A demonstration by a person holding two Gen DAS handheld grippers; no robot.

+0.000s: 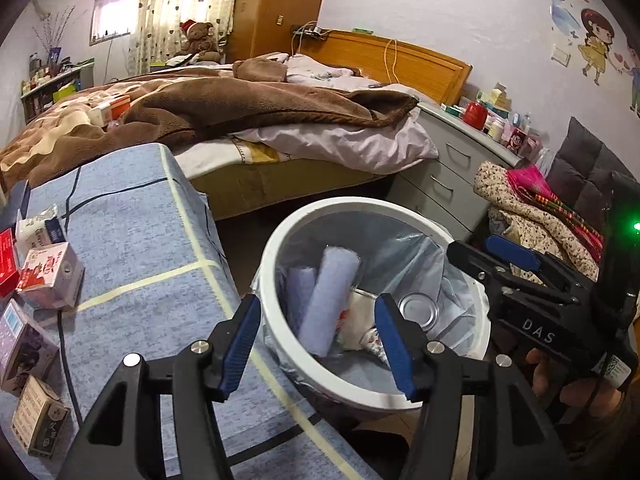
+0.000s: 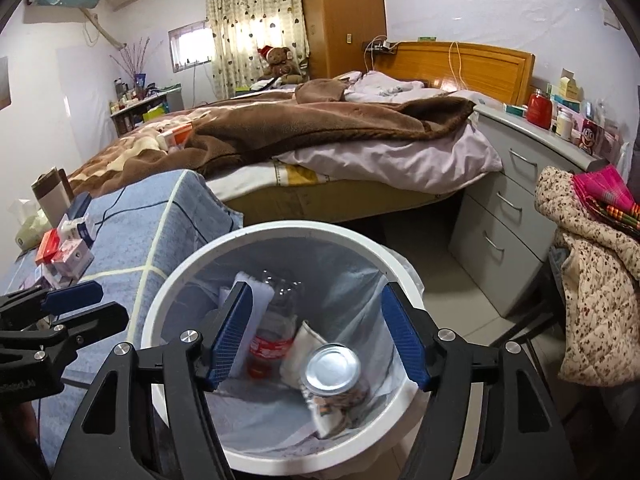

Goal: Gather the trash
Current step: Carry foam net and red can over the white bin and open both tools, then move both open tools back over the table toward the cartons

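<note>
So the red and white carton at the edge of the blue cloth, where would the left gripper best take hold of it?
Judging by its pose, the red and white carton lies on its side on the blue cloth, long flat faces exposed. The left gripper, open, would probably do best coming from above, pads across the two narrow sides at mid-length, clear of neighbouring boxes.

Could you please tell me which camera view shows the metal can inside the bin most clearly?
The right wrist view: the metal can lies large and unobstructed. The left wrist view shows it smaller, partly behind a gripper finger.
</note>
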